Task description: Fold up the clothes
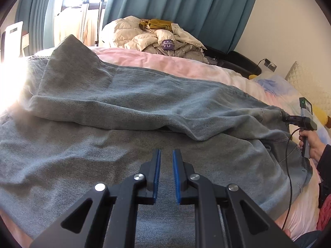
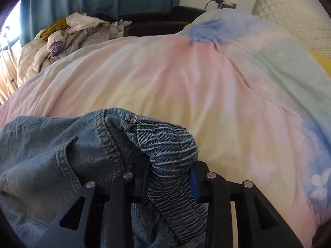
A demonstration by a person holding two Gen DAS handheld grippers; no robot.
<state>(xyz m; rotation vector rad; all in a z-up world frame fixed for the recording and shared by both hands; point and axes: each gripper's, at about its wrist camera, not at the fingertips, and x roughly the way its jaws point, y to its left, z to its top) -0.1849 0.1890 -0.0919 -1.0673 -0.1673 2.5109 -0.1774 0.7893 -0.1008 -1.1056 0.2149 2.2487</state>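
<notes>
Jeans (image 1: 128, 111) lie spread across the pastel duvet (image 2: 186, 78), one leg folded over the other. Your left gripper (image 1: 166, 155) hovers above the denim, its blue pads (image 1: 157, 175) nearly together with nothing between them. Your right gripper (image 2: 170, 177) is clamped on the elastic waistband (image 2: 171, 150), which bunches up between its jaws. Your right hand (image 1: 310, 144) shows at the jeans' far end. Crumpled jackets (image 1: 153, 35) sit beyond, before teal curtains (image 1: 186, 6).
</notes>
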